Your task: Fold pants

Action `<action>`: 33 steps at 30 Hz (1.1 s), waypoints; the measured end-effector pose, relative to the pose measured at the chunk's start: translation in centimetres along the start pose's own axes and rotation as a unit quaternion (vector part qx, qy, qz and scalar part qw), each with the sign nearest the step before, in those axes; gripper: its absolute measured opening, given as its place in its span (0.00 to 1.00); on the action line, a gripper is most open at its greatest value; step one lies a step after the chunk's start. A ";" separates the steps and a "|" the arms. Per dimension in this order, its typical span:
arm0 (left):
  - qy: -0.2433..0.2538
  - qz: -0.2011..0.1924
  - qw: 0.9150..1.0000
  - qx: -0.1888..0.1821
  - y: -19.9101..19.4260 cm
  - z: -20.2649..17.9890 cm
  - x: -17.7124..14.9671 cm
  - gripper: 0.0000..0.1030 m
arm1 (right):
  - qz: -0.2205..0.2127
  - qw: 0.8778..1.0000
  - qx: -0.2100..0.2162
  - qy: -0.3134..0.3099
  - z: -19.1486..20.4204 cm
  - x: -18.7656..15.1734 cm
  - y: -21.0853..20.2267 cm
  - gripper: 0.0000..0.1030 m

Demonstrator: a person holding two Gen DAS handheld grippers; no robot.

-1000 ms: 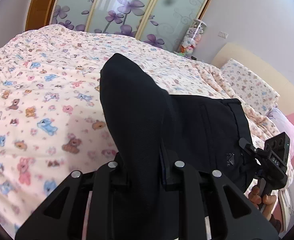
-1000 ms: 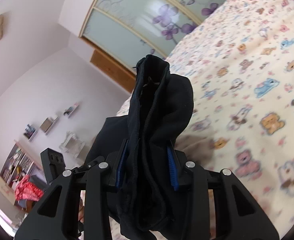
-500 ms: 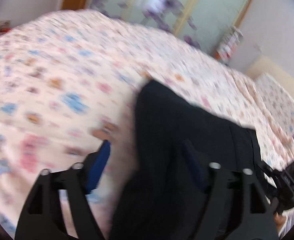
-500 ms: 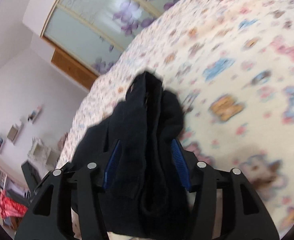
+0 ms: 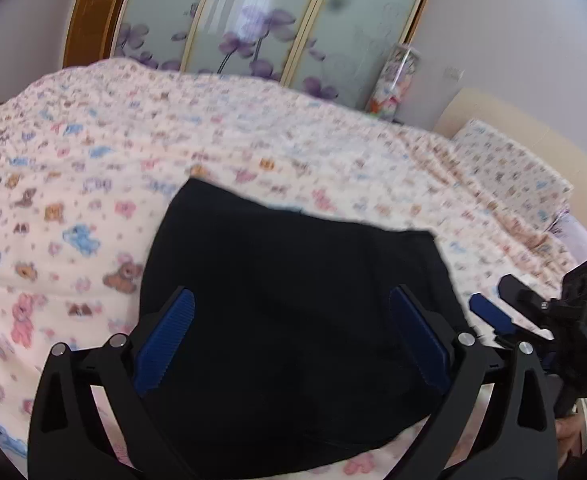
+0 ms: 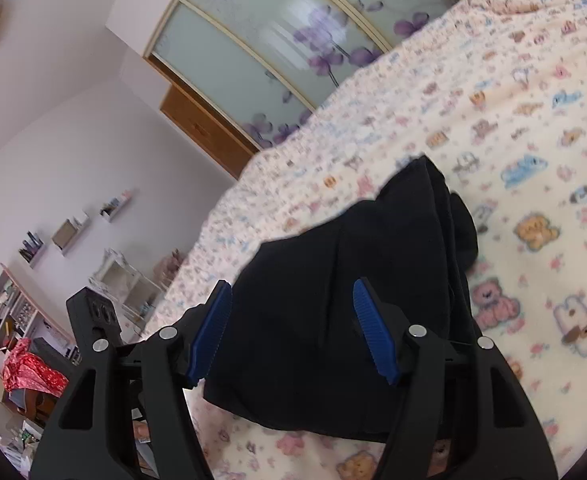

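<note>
With both jaws wide, left gripper point(image 5: 289, 332) and right gripper point(image 6: 293, 332) hover over folded pants point(image 5: 293, 300); bedspread point(image 5: 73, 200) open beyond every edge.

— What is different from a second ago?

— Back then the left gripper point(image 5: 289, 336) was shut tight on the pants point(image 5: 293, 320). Half a second ago it had let go. Now its blue pads point(image 5: 165, 336) are even wider apart.

— And the other one?

— The right gripper point(image 6: 293, 332) pinched a bunched-up part and held it up. Now it is wide open too.

— Where did the pants go?

— They dropped. They stood up in a tall lump before. Now they lie low and folded on the bed point(image 5: 93, 184).
</note>
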State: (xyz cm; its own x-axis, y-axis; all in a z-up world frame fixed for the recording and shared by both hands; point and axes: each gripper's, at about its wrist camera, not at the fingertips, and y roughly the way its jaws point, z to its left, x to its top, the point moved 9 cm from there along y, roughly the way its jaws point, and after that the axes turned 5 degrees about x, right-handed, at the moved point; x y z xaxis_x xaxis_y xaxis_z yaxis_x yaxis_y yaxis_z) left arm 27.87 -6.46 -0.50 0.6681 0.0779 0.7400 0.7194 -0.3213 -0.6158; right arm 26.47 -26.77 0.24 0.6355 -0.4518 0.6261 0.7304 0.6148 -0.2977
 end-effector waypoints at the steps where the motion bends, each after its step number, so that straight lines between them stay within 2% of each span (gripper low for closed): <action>1: -0.006 0.014 1.000 0.006 0.7 0.3 -0.7 0.95 | 0.008 1.000 -0.015 0.007 -1.0 -0.3 0.3 0.64; 3: -0.017 0.041 0.999 0.018 2.6 1.2 -1.6 0.94 | 0.025 0.999 -0.039 0.027 -3.2 -1.1 1.0 0.65; 5: -0.019 0.064 0.997 0.027 4.5 2.2 -2.6 0.90 | 0.029 0.998 -0.029 0.043 -5.0 -2.0 1.2 0.65; 10: 0.003 0.064 0.997 0.047 5.6 1.9 -3.1 0.98 | 0.024 0.999 -0.017 0.041 -5.2 -2.5 1.3 0.65; 12: 0.024 0.057 0.997 0.053 4.8 1.3 -3.1 0.98 | 0.020 0.999 -0.016 0.036 -4.8 -2.4 0.8 0.65; 15: 0.050 0.021 0.998 0.037 1.9 0.0 -3.4 0.98 | 0.026 0.999 -0.007 0.024 -3.0 -2.1 -0.2 0.66; 16: 0.058 0.009 0.998 0.033 1.0 -0.4 -3.5 0.98 | 0.029 0.999 0.015 0.021 -1.7 -2.1 -0.9 0.68; 17: 0.064 -0.003 0.997 0.031 0.0 -0.7 -3.7 0.98 | 0.032 0.999 0.021 0.019 -1.1 -2.1 -1.2 0.75; 18: 0.065 -0.010 0.997 0.028 -0.7 -1.0 -3.8 0.98 | 0.041 0.999 0.023 0.013 -0.1 -2.5 -1.5 0.77; 21: 0.049 -0.010 0.999 0.016 -1.3 -1.0 -4.9 0.98 | 0.072 0.997 -0.008 0.001 0.7 -4.0 -2.2 0.82; 23: 0.043 0.028 0.998 0.027 0.7 -0.2 -6.2 0.98 | 0.097 0.993 -0.070 0.006 -1.3 -5.5 -1.6 0.83; 24: 0.046 0.039 0.998 0.034 1.8 0.0 -6.8 0.98 | 0.102 0.992 -0.069 0.012 -2.1 -6.1 -1.1 0.83; 27: 0.069 0.030 0.995 0.059 2.4 -0.4 -7.1 0.98 | 0.079 0.996 -0.044 0.020 -3.2 -6.5 -0.9 0.84; 28: 0.069 0.030 0.995 0.060 2.5 -0.4 -7.1 0.98 | 0.073 0.996 -0.031 0.029 -3.3 -6.4 -1.1 0.88; 31: 0.063 0.028 0.996 0.052 2.4 -0.4 -7.1 0.98 | 0.043 0.997 0.021 0.064 -3.3 -6.2 -1.8 0.94; 33: 0.065 0.023 0.996 0.050 1.6 -0.4 -7.1 0.98 | 0.024 0.996 0.027 0.082 -3.1 -6.1 -2.9 0.94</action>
State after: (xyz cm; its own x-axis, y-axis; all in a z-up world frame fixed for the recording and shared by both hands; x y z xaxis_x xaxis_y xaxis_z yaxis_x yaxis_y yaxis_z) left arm 24.20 -7.89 -6.66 0.6760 -0.0594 0.7345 0.7075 -0.2262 -0.6695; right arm 21.27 -27.77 -4.93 0.7049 -0.5184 0.4841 0.6865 0.6704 -0.2816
